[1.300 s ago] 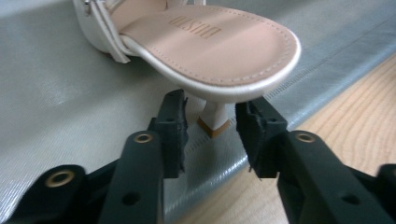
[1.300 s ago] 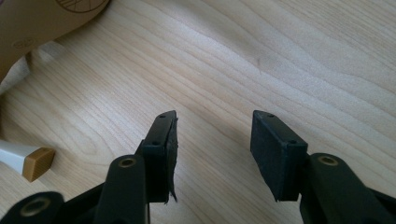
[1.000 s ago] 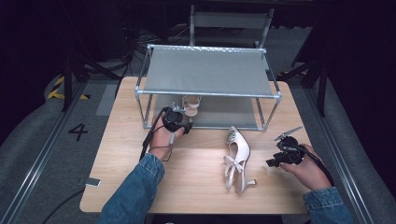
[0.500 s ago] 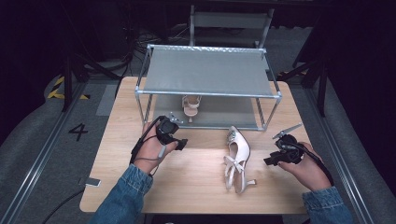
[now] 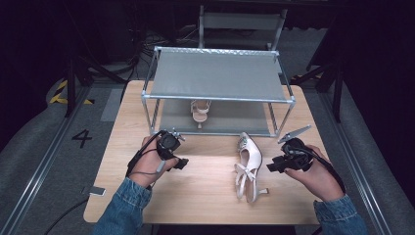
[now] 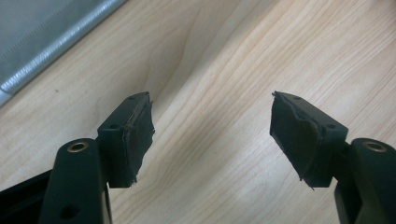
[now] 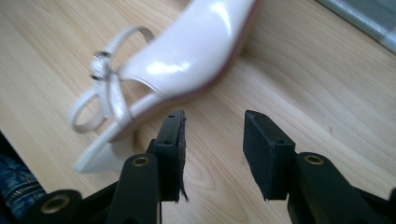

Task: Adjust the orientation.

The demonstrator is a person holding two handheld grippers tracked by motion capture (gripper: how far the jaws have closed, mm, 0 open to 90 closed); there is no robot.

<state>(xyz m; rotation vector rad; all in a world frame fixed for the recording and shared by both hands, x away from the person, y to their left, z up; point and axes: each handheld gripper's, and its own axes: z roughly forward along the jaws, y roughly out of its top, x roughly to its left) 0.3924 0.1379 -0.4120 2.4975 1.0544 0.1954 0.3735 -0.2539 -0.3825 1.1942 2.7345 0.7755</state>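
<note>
Nearest the person, the two hand-held grippers are hovering low over the pale wooden tabletop (image 5: 205,196): the left gripper (image 6: 212,133) is gaping wide with nothing between its black padded jaws, only bare wood grain, while the right gripper (image 7: 212,151) is standing partly open and also holding nothing, its jaws pointing at the glossy cream slingback heeled shoe with a thin buckled strap (image 7: 187,60) lying just beyond them. In the high view this shoe (image 5: 247,164) is lying on the tabletop between the two grippers, nearer the right one (image 5: 272,166), toe toward the grey metal-framed two-tier shoe rack (image 5: 218,76). Farther back, a second matching cream shoe (image 5: 200,110) is already sitting on the rack's lower shelf. Judging from this, the job appears to be about half done: one of two shoes is shelved, and the one on the tabletop is waiting to be grasped and placed beside it.
</note>
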